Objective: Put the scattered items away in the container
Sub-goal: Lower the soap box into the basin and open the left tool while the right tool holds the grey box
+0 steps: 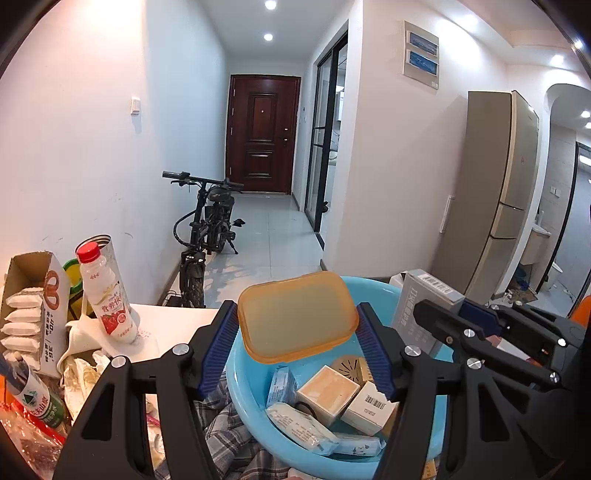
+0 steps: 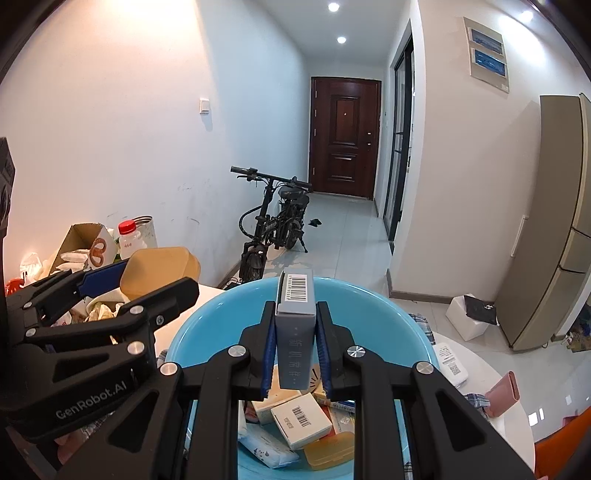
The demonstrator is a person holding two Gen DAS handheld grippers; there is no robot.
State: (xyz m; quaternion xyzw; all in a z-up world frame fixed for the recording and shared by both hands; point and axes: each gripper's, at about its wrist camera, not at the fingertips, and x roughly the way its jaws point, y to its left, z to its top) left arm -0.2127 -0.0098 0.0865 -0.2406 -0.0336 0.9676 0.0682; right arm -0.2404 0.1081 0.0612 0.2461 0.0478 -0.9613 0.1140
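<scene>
While small boxes (image 2: 301,419) and packets (image 1: 301,428) lay in the blue basin (image 2: 207,332), the left gripper (image 1: 297,350) clamped an orange box (image 1: 297,317) above its near-left rim. Just to the right, the right gripper (image 2: 294,360) pinched a grey box (image 2: 295,332) upright over the basin's middle. Far left stood a bottle (image 1: 107,295); beyond, a bike (image 2: 273,225).

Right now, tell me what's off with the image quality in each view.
Left wrist view: fisheye bends the walls, ceiling lights flare, the orange box stays sharp. Right wrist view: dark corners, warm glare on the left wall, the grey box is crisp.
</scene>
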